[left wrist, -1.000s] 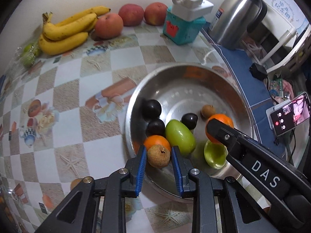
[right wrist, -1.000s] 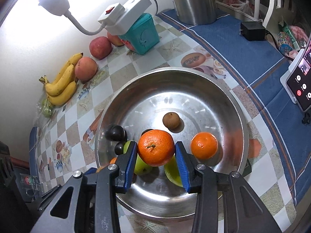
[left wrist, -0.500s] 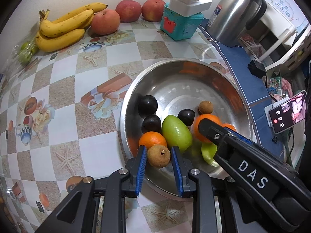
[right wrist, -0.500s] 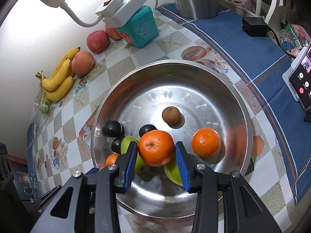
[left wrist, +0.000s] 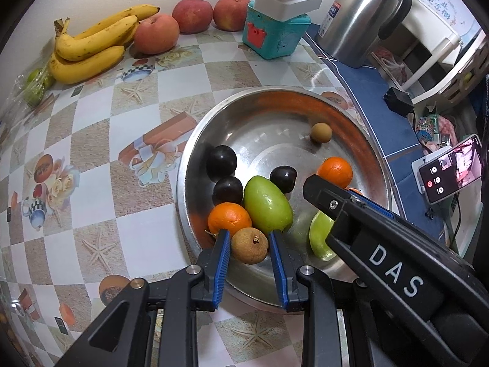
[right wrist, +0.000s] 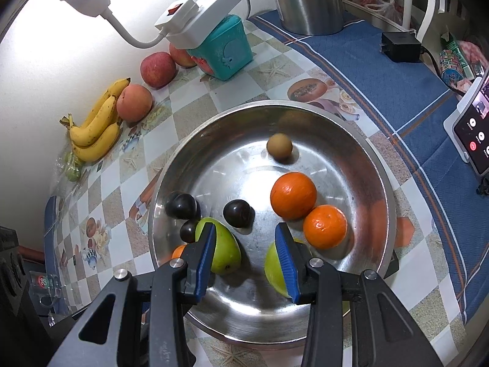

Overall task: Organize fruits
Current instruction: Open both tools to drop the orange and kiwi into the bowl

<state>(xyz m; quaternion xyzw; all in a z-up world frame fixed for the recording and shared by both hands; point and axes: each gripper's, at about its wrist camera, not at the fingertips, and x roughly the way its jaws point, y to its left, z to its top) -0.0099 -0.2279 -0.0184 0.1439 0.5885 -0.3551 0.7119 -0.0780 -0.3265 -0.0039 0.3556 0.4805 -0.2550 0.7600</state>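
Orange (right wrist: 292,195) dropped from right gripper (right wrist: 247,260); fingers hide green fruit (right wrist: 276,264)

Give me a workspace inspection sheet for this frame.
Surface: checkered tablecloth, with a blue cloth beside it.
Job's things: steel bowl holds three oranges, two green fruits, three dark plums and a loose brown fruit; bananas and reddish fruits by the wall.
Clutter: teal box, steel flask, phone.
Grippers: left tongs shut on the held brown fruit; right tongs open, empty, above the bowl.
Cables: black adapter with lead; power strip with cord.
Surroundings: white wall.
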